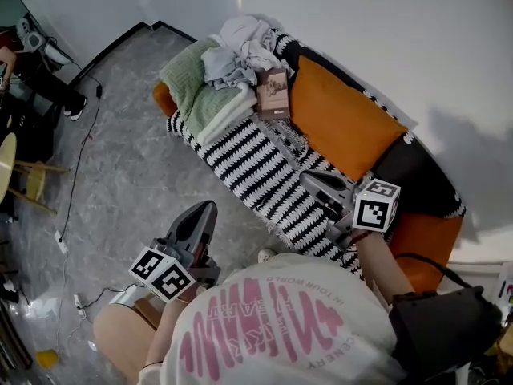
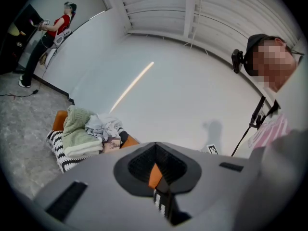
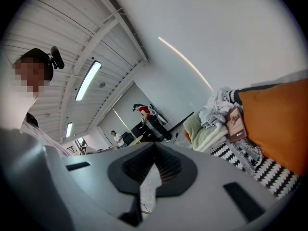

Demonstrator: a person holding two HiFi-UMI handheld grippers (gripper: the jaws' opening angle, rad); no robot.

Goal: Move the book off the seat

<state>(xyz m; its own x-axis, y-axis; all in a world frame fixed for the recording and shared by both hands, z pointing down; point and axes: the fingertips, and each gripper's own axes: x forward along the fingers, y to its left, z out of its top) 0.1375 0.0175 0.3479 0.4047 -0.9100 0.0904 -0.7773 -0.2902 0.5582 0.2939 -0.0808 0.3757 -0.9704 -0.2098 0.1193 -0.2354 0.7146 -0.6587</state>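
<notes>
Approach step. Book [image 1: 273,93] untouched on seat [image 1: 252,171]. Left tongs [image 1: 204,211] and right tongs [image 1: 311,180] closed, empty, well short. Next: reach, open.

Grey left tool [image 1: 207,212], pink-lettered white T-shirt [image 1: 240,315]

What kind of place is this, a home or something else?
Probably a studio or lab hall with a staged living corner, not a home: the sofa stands against a bare white partition, strip lights line a high ribbed ceiling, and cables trail over the floor.
</notes>
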